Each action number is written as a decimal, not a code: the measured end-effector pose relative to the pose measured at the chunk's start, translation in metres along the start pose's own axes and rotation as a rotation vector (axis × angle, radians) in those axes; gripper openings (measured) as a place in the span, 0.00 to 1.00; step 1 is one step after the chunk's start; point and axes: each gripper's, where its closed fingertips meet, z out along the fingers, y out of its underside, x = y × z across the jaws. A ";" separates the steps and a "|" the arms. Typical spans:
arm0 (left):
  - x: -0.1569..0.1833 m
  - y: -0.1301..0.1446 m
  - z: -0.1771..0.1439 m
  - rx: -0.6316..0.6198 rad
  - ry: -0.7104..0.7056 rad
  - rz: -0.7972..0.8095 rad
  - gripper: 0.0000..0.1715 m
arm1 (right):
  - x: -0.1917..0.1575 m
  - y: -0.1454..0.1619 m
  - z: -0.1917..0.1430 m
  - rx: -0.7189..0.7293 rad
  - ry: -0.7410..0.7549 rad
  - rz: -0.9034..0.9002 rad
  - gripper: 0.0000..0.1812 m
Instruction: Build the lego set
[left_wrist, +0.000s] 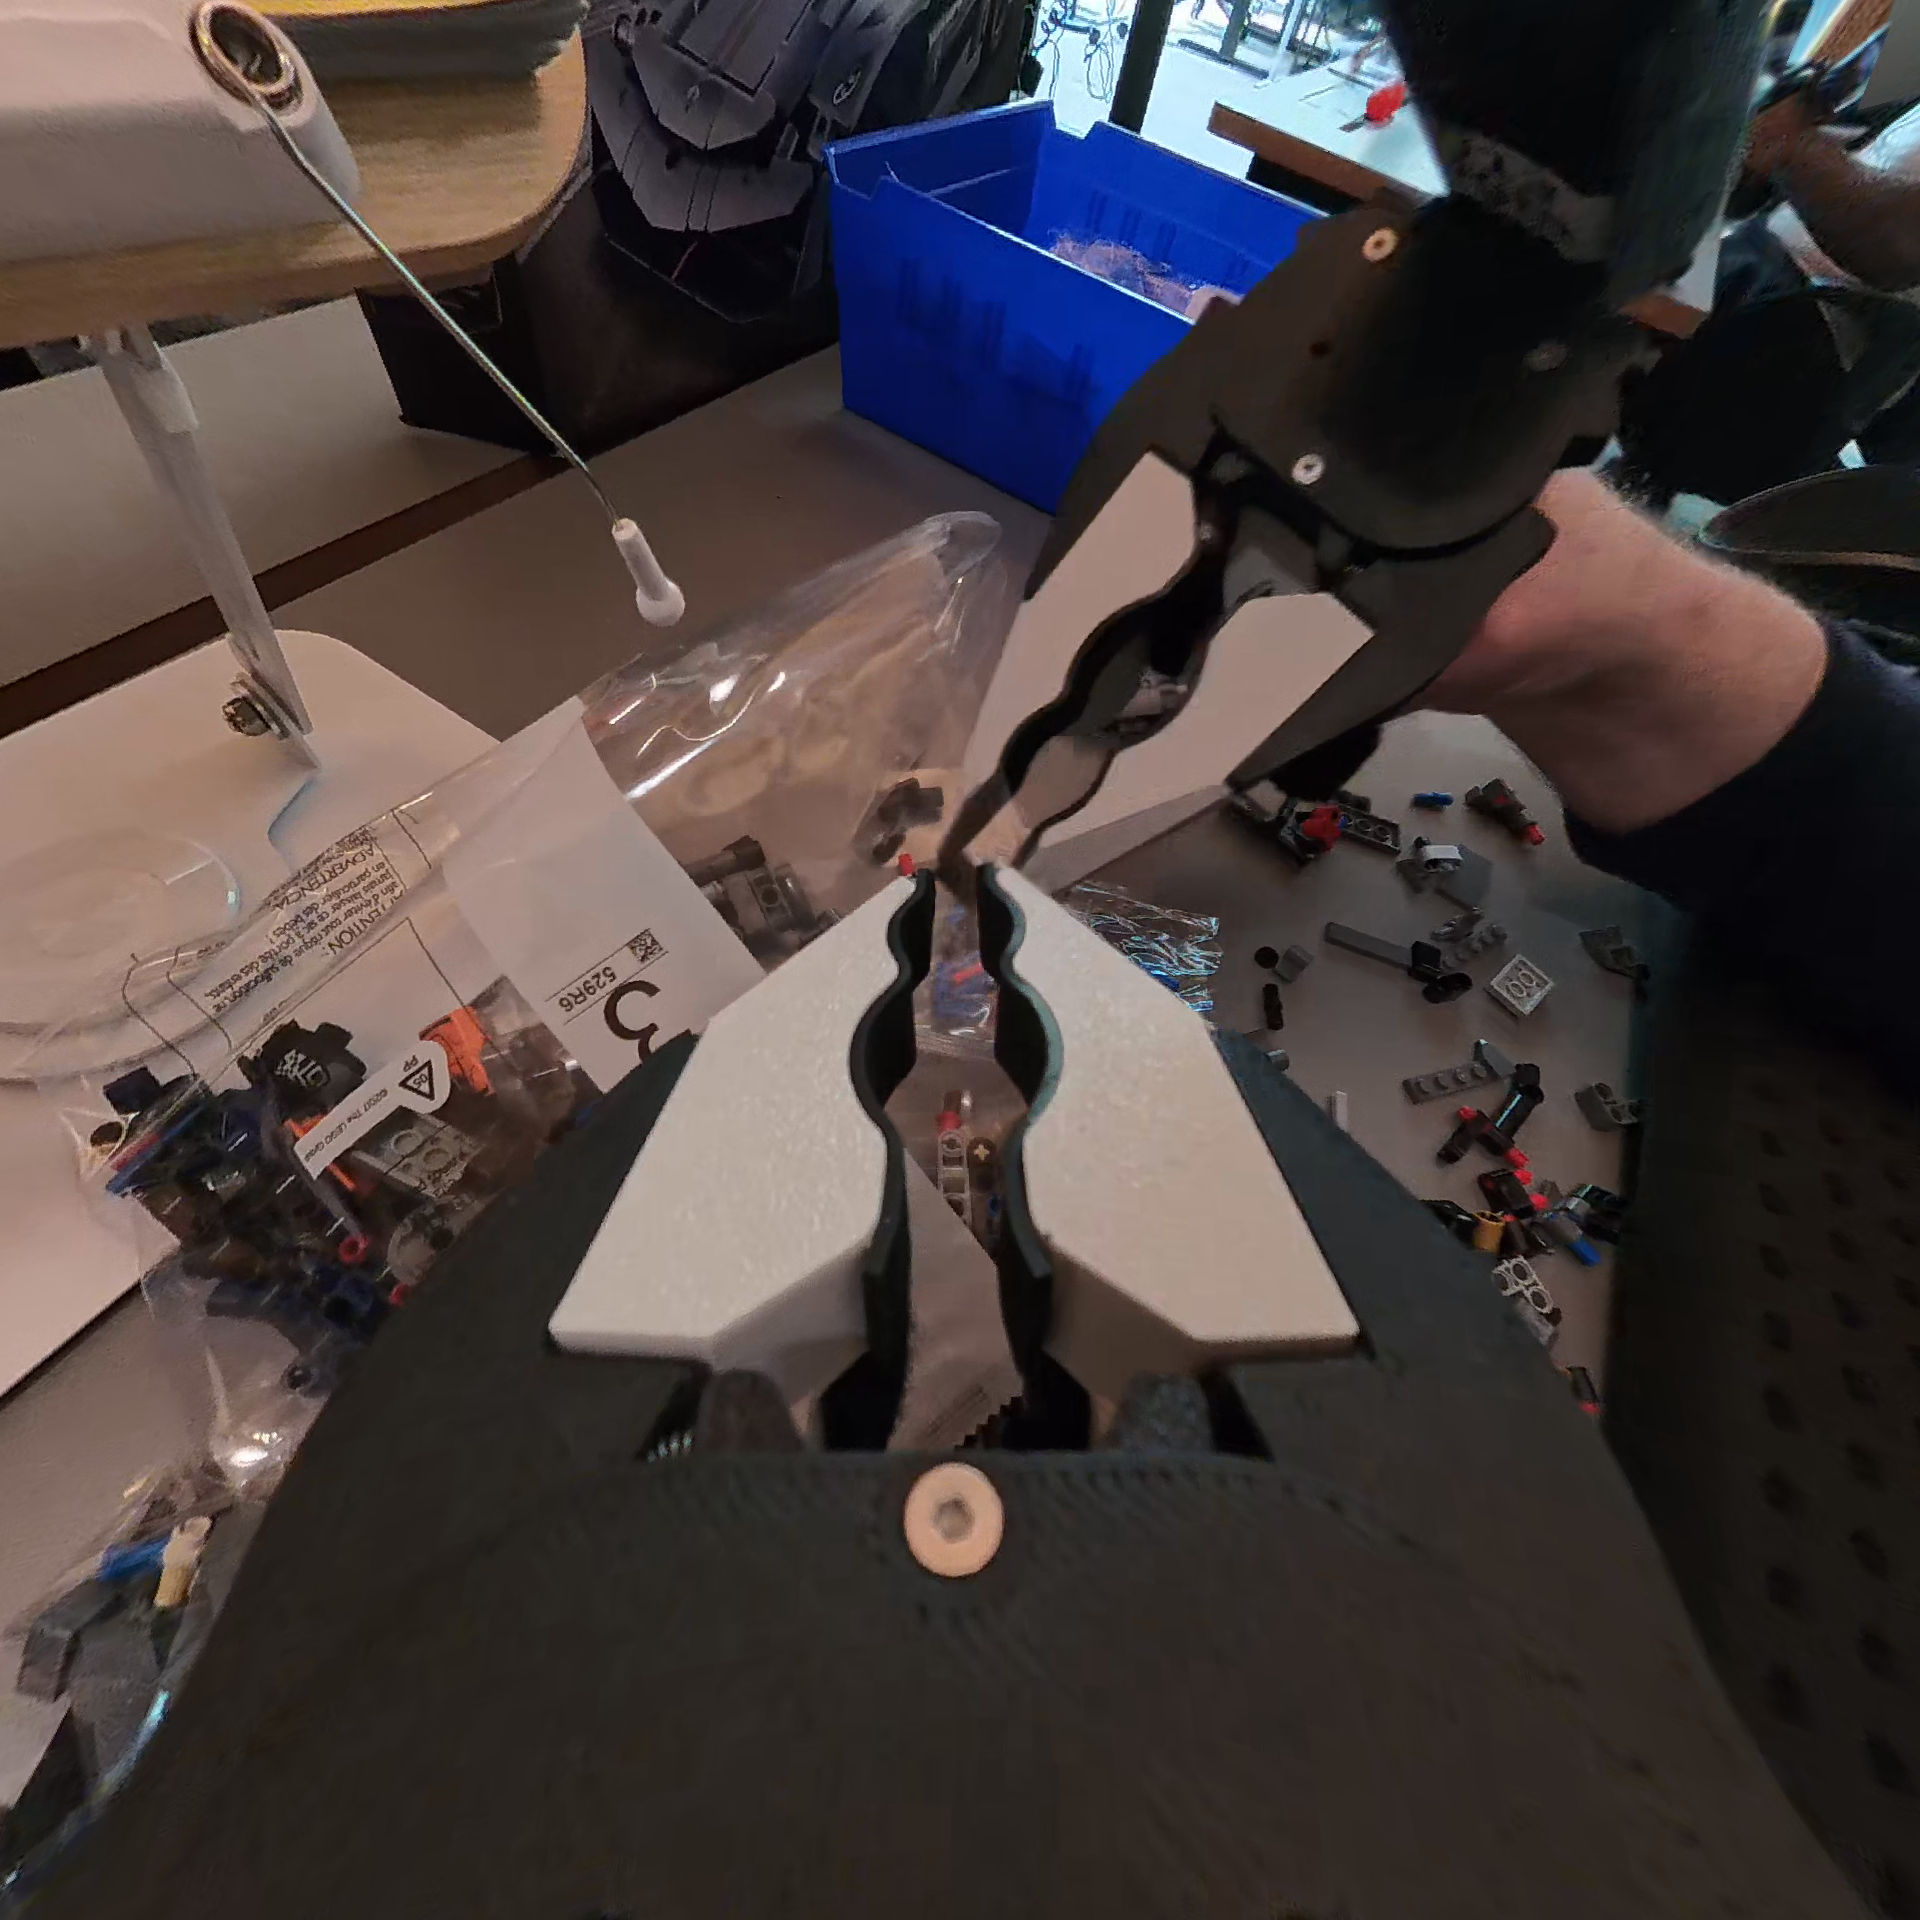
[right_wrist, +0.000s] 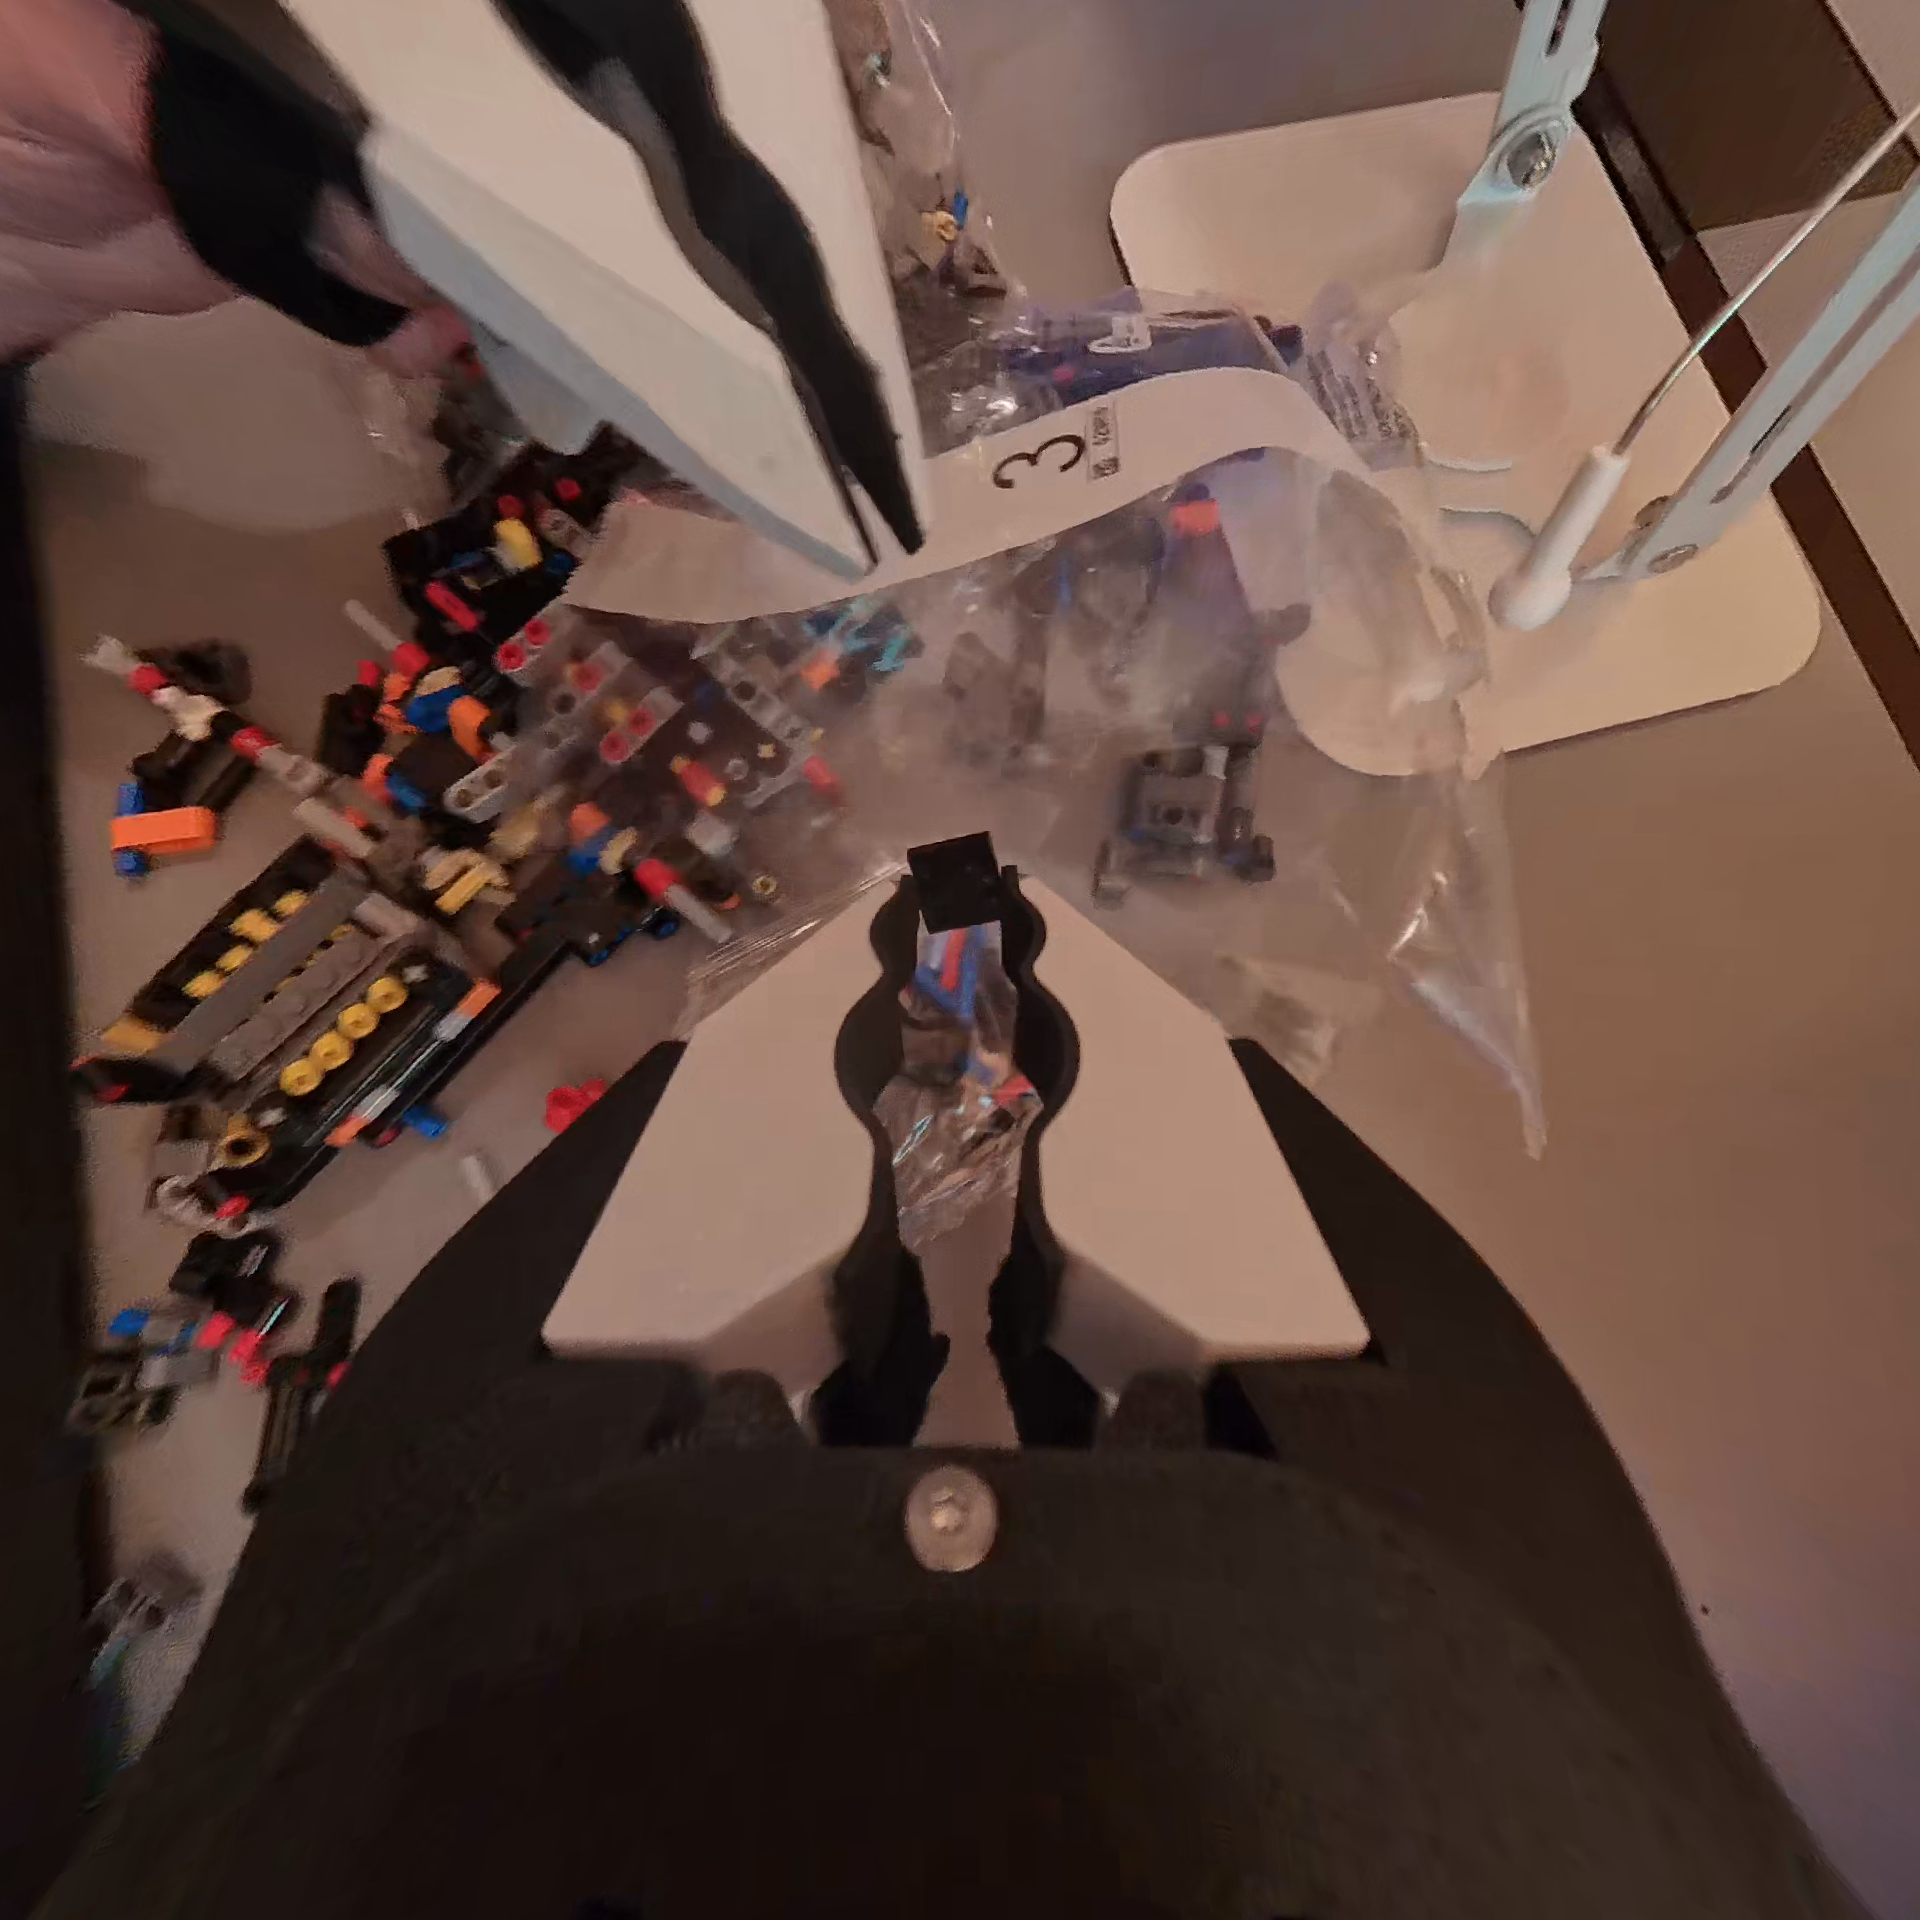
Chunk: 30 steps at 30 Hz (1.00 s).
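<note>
My right gripper (right_wrist: 958, 883) is shut on a small black square Lego plate (right_wrist: 956, 878) and holds it above a clear parts bag (right_wrist: 1143, 675) with a white label. In the left wrist view the right gripper (left_wrist: 971, 847) comes in from the upper right, its tips just beyond mine. My left gripper (left_wrist: 956, 883) has its jaws a narrow gap apart with nothing between them. It also shows in the right wrist view (right_wrist: 888, 545), at the upper left. A partly built black model (right_wrist: 312, 997) with yellow round parts lies on the table at the left.
Loose Lego pieces (left_wrist: 1475, 1039) are scattered over the grey table at the right. A small crinkled bag (right_wrist: 956, 1122) lies under the right gripper. A white lamp base (right_wrist: 1455, 364) stands behind the bags, a blue bin (left_wrist: 987, 312) farther back. A person's hand (left_wrist: 1621, 644) holds the right gripper. The tips of one gripper are about 6 centimeters away from the tips of the other. Left tips and right tips are each some 25 centimeters from the white lamp base (right_wrist: 1455, 364).
</note>
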 end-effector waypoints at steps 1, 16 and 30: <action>0.000 0.000 0.000 0.001 -0.001 0.001 0.03 | 0.004 0.000 0.006 -0.004 0.012 0.010 0.07; -0.003 0.001 0.000 0.000 -0.013 -0.005 0.04 | 0.021 -0.025 0.022 0.120 0.043 0.123 0.11; 0.001 -0.001 -0.003 0.007 -0.002 -0.001 0.04 | -0.020 0.041 -0.029 -0.139 -0.135 0.016 0.11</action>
